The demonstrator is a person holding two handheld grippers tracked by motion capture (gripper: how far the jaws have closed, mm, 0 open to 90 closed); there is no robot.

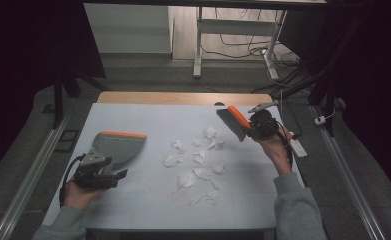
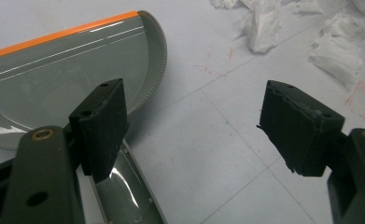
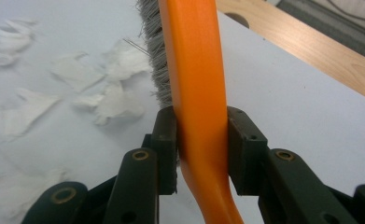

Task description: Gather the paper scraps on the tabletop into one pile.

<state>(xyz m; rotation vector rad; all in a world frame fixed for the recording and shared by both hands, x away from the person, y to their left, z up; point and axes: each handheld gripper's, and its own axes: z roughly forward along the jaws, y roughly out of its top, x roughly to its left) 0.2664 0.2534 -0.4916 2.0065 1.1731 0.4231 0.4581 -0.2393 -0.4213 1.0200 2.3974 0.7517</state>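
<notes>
A grey dustpan [image 1: 117, 146] with an orange lip lies flat at the left of the white table cover. My left gripper [image 1: 117, 174] sits just behind it, open. In the left gripper view the dustpan [image 2: 68, 70] is at the upper left and its handle [image 2: 124, 191] runs under the left jaw, with bare cover between the jaws of my left gripper [image 2: 203, 126]. My right gripper [image 1: 255, 126] is shut on a hand brush [image 1: 234, 121], held above the table's far right. The orange brush handle [image 3: 199, 88] stands clamped in my right gripper [image 3: 201, 149], its grey bristles [image 3: 153, 56] pointing left. Crumpled white paper scraps [image 1: 198, 160] lie between the two grippers.
More paper scraps [image 2: 264, 28] lie beyond the dustpan, and others [image 3: 110, 100] lie below the brush. The wooden table edge [image 1: 183, 97] shows past the cover [image 1: 133, 200]. A white power strip [image 1: 298, 147] lies off the right edge. Desk legs and cables stand behind the table.
</notes>
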